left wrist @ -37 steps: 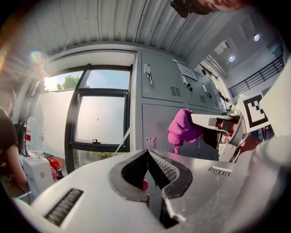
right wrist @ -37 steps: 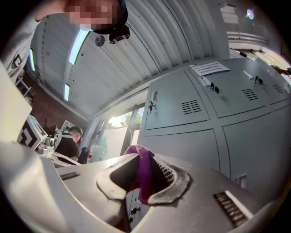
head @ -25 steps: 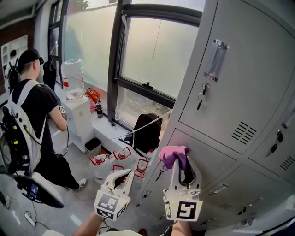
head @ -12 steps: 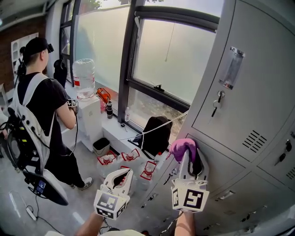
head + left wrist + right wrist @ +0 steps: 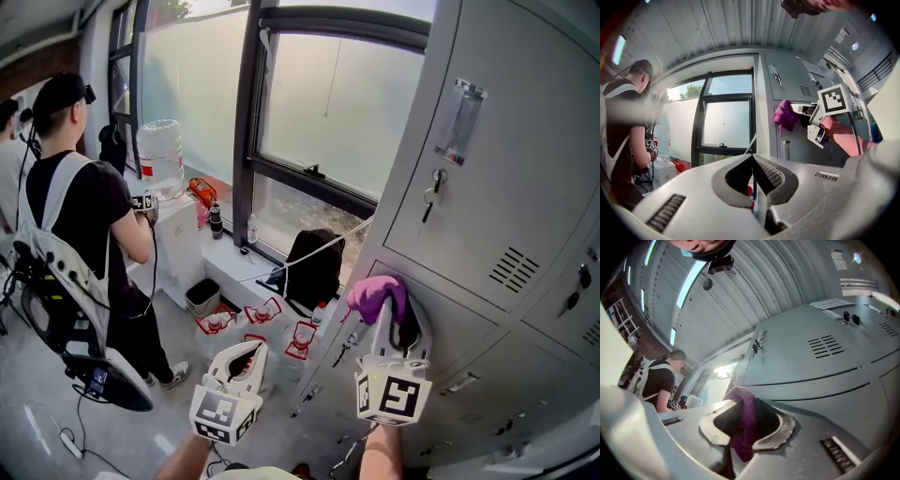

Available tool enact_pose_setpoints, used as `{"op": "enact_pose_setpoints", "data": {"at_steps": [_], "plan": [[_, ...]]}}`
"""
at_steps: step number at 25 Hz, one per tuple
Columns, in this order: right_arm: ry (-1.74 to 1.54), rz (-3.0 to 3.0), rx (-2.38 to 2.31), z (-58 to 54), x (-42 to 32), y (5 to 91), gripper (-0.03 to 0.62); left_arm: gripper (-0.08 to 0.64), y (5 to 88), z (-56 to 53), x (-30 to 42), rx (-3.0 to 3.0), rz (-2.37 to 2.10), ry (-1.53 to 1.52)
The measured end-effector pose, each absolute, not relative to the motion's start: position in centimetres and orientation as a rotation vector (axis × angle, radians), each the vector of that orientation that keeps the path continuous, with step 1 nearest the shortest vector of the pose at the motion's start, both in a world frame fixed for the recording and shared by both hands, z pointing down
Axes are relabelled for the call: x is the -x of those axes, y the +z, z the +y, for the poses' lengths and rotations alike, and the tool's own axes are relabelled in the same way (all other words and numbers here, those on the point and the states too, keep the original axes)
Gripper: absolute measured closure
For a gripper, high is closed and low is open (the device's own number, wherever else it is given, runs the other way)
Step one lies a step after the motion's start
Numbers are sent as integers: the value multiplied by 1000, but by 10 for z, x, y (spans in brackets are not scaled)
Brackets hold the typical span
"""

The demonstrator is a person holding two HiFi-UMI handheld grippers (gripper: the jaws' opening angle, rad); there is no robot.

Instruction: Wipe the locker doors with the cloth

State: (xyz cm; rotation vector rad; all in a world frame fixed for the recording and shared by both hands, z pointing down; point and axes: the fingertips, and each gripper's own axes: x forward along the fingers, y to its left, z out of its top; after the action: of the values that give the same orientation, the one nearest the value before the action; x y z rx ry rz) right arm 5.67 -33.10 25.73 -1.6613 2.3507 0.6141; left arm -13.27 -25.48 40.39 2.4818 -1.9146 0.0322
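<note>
A purple cloth (image 5: 377,295) bunches out of my right gripper (image 5: 386,314), which is shut on it and held up against the grey locker doors (image 5: 511,202). In the right gripper view the cloth (image 5: 744,423) hangs between the closed jaws, with a locker door (image 5: 820,357) just beyond. The left gripper view shows the cloth (image 5: 785,116) and the right gripper from the side, close to the lockers. My left gripper (image 5: 242,354) hangs lower left, away from the lockers, shut with nothing in it.
A person (image 5: 80,234) in a black shirt stands at the left by a white water dispenser (image 5: 167,202). A black bag (image 5: 309,267) and red-white items (image 5: 262,314) lie below the big window (image 5: 328,103). Keys (image 5: 429,202) hang from the upper locker's lock.
The right gripper with the cloth has risen slightly and stays by the lower locker door. The view has shifted a little. The left gripper holds its place.
</note>
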Motion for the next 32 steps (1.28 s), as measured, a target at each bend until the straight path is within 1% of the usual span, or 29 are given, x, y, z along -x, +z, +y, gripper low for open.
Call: {"op": "enact_pose_setpoints", "data": {"at_steps": [32], "plan": [[593,1996,2156,-277,-248,262,518,538,410,-272,-5,-2759,-1461,34]]}}
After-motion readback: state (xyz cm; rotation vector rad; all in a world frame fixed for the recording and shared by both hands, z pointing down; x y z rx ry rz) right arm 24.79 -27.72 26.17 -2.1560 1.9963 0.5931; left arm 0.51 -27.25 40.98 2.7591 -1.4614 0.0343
